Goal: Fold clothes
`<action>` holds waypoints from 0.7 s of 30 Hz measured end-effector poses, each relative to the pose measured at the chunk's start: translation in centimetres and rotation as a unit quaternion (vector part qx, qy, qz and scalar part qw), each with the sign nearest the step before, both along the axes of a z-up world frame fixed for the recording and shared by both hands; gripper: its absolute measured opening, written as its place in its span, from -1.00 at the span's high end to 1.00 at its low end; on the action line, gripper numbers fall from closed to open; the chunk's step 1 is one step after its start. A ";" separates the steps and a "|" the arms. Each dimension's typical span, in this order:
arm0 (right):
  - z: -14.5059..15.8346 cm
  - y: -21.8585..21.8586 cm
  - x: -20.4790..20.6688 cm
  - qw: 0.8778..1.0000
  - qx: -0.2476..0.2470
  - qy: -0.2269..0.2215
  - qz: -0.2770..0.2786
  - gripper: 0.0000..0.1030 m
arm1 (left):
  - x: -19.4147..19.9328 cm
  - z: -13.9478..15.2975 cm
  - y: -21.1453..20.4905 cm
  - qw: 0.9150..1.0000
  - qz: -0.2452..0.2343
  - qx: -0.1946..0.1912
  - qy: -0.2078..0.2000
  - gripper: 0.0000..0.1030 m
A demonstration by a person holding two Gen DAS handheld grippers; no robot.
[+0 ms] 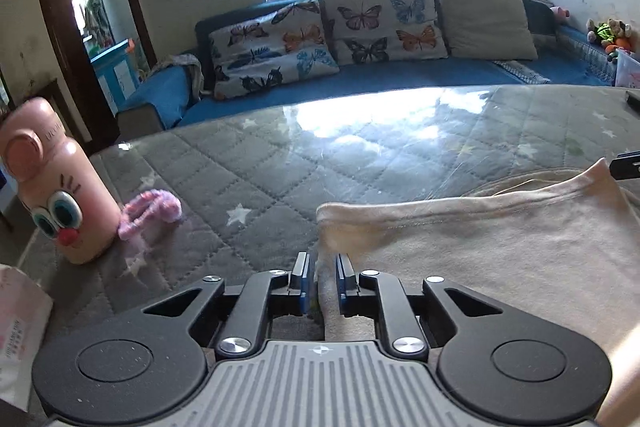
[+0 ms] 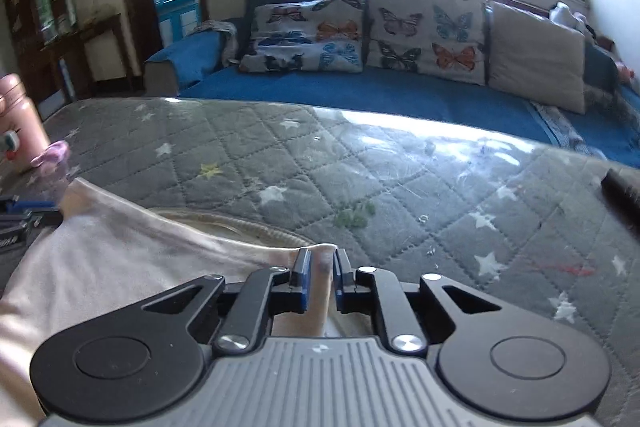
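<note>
Pink bottle's (image 1: 52, 183) cartoon face shows only in the left view.

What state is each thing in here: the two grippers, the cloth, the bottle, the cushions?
Left gripper: nearly shut, pinching the cloth's edge.
Right gripper: shut on a cloth corner.
Cloth: cream, partly lifted, held at two spots.
Bottle: pink, upright, capped.
Scrunchie: lying beside the bottle.
Cushions: propped against the sofa back.
</note>
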State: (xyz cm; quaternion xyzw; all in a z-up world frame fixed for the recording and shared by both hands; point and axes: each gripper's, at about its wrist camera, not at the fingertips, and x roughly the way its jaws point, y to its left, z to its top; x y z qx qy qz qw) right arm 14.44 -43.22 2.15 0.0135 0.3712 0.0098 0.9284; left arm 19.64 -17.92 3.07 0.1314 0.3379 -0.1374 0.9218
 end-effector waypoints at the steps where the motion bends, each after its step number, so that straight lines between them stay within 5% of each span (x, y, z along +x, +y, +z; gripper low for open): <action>1: 0.5 0.1 -0.5 1.000 -0.002 -0.001 0.007 0.78 | -0.4 0.3 -0.1 1.000 -0.006 -0.002 -0.001 0.68; 6: 3.0 2.0 -4.2 0.998 0.000 0.002 0.068 0.73 | -2.7 0.9 -1.5 0.999 -0.052 -0.004 0.007 0.47; 10: 4.3 4.4 -7.6 0.992 -0.005 0.008 0.130 0.36 | -3.8 0.3 -2.6 0.997 -0.079 0.004 0.023 0.41; 21: 3.7 12.1 -14.2 0.950 -0.021 0.045 0.309 0.24 | -4.4 -1.1 -2.6 0.996 -0.080 0.002 0.048 0.35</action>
